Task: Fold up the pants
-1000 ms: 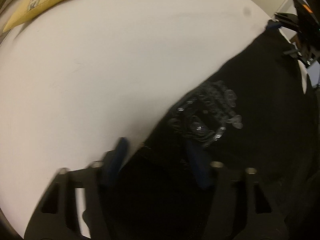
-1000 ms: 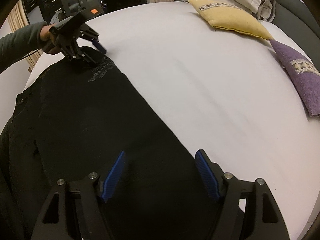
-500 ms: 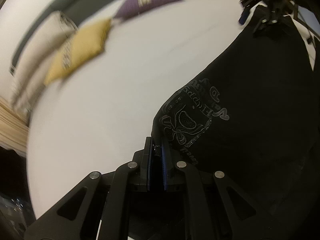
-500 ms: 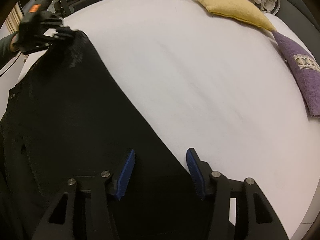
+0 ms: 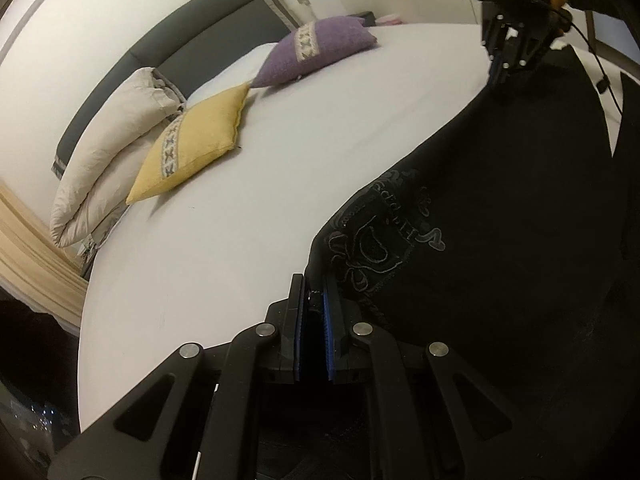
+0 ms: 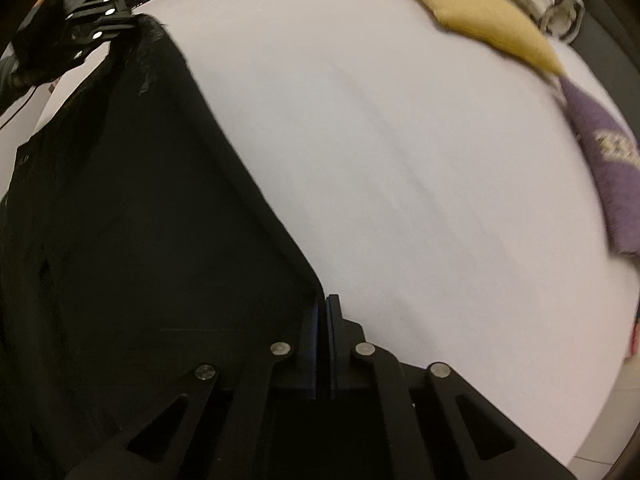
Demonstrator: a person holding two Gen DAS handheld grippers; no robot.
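With each hand-held gripper, left (image 5: 314, 296) and right (image 6: 322, 308), clamped on one corner, the pants (image 5: 500, 240) stretch lengthwise between them over the bed (image 5: 320, 120).

The black plastic left gripper (image 5: 315, 300) has blue ribbed pads (image 5: 327, 320) and round silver screws. The matching black right gripper (image 6: 322, 316) carries an orange light, a green light, and a thin black cable.
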